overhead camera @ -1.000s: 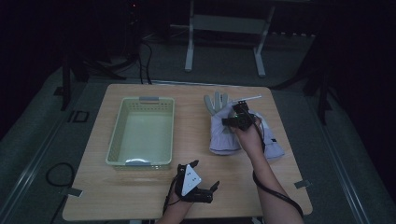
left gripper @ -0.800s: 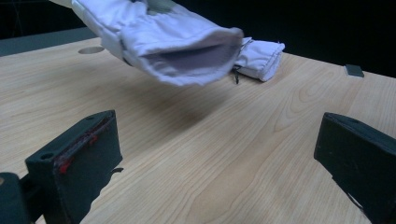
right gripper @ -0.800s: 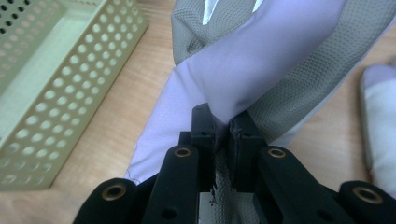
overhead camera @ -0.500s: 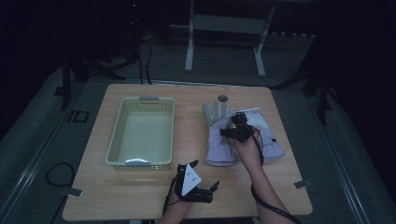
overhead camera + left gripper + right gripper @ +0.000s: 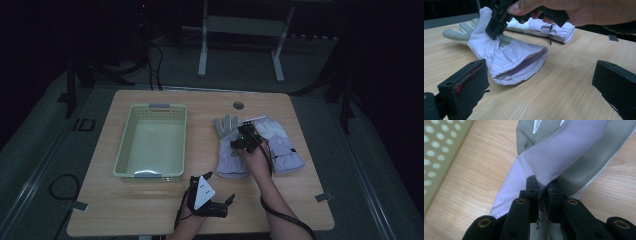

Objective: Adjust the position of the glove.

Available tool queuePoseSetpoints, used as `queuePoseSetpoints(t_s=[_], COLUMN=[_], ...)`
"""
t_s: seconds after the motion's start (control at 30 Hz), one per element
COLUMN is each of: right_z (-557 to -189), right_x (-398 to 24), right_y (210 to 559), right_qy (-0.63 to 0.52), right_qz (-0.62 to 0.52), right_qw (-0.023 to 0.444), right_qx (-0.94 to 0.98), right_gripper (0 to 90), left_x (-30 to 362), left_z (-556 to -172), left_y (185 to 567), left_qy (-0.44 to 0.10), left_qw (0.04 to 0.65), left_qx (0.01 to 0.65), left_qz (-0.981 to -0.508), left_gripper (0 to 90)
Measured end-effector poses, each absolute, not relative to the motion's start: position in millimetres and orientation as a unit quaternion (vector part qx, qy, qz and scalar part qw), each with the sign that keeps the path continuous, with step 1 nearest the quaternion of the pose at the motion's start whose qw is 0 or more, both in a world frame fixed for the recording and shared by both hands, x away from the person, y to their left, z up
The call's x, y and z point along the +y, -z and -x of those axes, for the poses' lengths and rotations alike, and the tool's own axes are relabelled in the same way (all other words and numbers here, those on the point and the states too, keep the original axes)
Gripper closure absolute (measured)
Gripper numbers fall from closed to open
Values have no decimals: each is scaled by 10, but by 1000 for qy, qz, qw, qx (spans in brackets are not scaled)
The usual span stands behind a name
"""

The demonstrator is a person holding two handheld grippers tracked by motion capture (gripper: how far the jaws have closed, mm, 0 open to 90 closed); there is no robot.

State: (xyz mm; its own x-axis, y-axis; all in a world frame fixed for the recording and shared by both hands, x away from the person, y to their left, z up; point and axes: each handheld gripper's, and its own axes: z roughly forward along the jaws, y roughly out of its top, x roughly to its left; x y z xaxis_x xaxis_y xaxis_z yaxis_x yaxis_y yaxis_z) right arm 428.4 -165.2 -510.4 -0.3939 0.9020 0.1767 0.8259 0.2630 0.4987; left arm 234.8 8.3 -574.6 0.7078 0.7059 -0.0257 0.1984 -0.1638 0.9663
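Note:
Two white-and-grey gloves lie on the right half of the table. My right gripper (image 5: 243,138) (image 5: 542,185) is shut on a fold of white fabric on the back of the left glove (image 5: 229,150) (image 5: 564,150), with its jaws pointing down. In the left gripper view that glove (image 5: 509,53) lies with its open cuff towards me, and the right gripper (image 5: 494,33) pinches it near the fingers. The second glove (image 5: 280,145) (image 5: 541,26) lies just behind it. My left gripper (image 5: 221,186) (image 5: 541,82) rests open near the front edge with nothing between its jaws.
A pale green perforated basket (image 5: 125,145) (image 5: 436,152) stands empty on the left half of the table. A small round hole cover (image 5: 238,105) sits near the far edge. Bare wood lies between the left gripper and the gloves.
My right gripper has come down and slightly nearer, still pinching the left glove, which has settled lower on the table. The left gripper has stayed where it was.

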Motion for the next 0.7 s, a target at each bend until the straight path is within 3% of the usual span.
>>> queuePoseSetpoints(t_s=[0.33,0.57,0.7], right_z=[-4326,-4305,-4277], right_x=[-1679,-1712,-1825], right_y=[5230,5145,4970], right_qy=[-257,-266,-279], right_qz=[-547,-540,-521], right_qw=[75,73,95], right_qx=[793,795,801], right_gripper=[778,631,592], left_x=[84,85,87], left_z=[-2348,-2349,-2352], left_y=[5746,5746,5746], left_qy=[-223,-222,-221], left_qw=[568,568,569], left_qx=[309,310,310], left_qz=[-730,-729,-729], left_gripper=[8,8,8])
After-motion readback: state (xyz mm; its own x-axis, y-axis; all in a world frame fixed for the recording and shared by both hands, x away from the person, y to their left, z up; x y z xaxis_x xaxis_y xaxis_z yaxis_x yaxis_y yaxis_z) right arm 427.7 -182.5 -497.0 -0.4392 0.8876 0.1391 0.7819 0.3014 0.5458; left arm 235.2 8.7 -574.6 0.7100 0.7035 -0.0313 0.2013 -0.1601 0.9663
